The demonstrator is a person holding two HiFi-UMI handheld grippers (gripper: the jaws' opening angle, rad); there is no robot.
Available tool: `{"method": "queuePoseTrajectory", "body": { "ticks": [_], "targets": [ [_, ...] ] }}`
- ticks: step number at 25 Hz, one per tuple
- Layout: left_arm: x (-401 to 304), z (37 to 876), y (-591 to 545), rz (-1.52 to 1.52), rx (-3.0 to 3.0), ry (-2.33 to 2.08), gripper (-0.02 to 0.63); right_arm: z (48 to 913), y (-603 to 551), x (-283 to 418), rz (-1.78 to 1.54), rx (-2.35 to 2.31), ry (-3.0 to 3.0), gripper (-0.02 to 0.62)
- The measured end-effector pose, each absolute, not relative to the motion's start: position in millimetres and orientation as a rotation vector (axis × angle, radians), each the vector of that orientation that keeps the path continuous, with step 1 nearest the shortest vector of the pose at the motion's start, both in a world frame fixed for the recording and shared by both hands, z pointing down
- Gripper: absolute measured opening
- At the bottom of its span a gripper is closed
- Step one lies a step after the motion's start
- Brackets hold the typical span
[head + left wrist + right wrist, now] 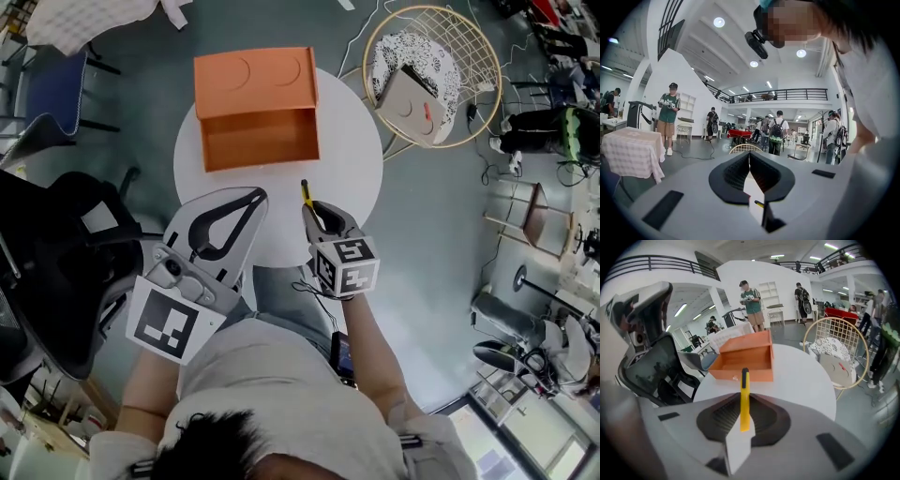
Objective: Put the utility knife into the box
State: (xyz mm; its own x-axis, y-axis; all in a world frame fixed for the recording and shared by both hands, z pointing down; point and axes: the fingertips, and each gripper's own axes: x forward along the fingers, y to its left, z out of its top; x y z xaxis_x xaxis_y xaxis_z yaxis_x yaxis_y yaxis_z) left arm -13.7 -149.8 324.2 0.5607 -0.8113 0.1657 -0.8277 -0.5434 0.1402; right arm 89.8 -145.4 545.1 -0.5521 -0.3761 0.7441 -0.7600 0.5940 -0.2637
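Observation:
An open orange box sits at the far side of the round white table, its lid folded back. My right gripper is shut on a yellow utility knife whose black tip points toward the box, a short way from its front wall. In the right gripper view the knife sticks out between the jaws, with the box straight ahead. My left gripper hovers over the table's near left edge, shut with nothing in it. The left gripper view looks out level across the hall past its closed jaws.
A black office chair stands at the left. A round wire chair with a cushion stands right of the table. Cables and stools lie on the floor at the right. Several people stand in the hall.

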Motion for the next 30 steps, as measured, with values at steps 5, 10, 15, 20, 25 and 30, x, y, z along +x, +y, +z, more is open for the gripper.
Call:
{"method": "queuePoseTrajectory", "body": {
  "ticks": [5,10,15,20,25,30],
  "targets": [
    [-24,315,-146,0.092,2.567,-1.457,0.009,491,-161,66,0.718,0.853,-2.344,0.064],
    [-34,313,-142,0.074,2.519,-1.551,0.011,464,-173,48,0.644,0.776,-2.433,0.064],
    [-51,308,-131,0.061,2.454,-1.649,0.009,452,-181,27,0.552,0.672,-2.472,0.064],
    [-70,310,-120,0.057,2.366,-1.759,0.01,450,-194,7,0.456,0.558,-2.482,0.064],
    [-87,308,-113,0.06,2.291,-1.861,0.009,450,-205,-17,0.359,0.434,-2.482,0.064],
    [-96,308,-107,0.062,2.207,-1.951,0.01,458,-213,-34,0.286,0.331,-2.471,0.064]
  ]
}}
